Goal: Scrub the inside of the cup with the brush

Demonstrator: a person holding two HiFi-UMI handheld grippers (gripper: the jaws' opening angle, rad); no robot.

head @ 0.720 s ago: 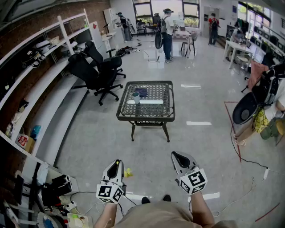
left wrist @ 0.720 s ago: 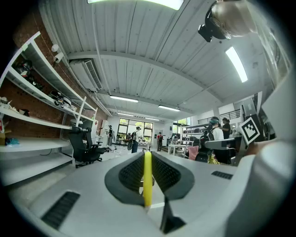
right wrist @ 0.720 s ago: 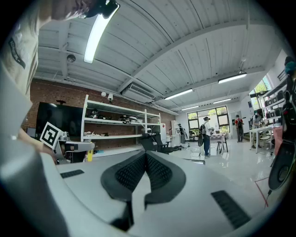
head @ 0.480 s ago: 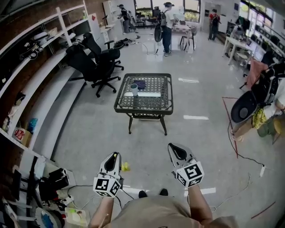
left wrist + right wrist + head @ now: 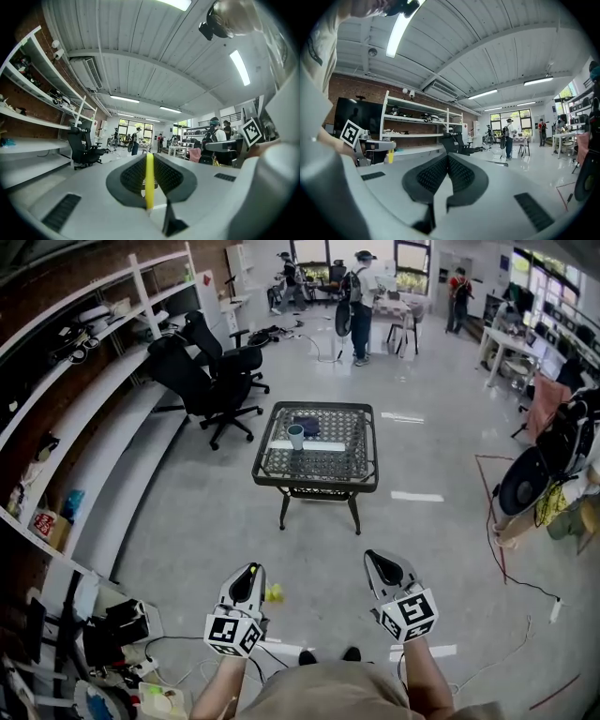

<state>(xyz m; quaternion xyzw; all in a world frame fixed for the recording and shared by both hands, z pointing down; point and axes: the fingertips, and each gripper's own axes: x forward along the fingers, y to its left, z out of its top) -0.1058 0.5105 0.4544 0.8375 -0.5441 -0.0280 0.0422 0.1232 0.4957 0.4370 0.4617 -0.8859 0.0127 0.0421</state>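
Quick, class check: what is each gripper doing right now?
Left gripper: closed on a thin yellow strip.
Right gripper: closed, nothing held.

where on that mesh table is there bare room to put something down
The near half of the table, between the long white item and the front rim, is bare mesh. The far right corner, right of the dark blue item, looks free too. Crowded: the far left, where the cup and both items sit close together.

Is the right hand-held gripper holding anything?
No, the right hand-held gripper has its jaws pressed together with nothing between them.
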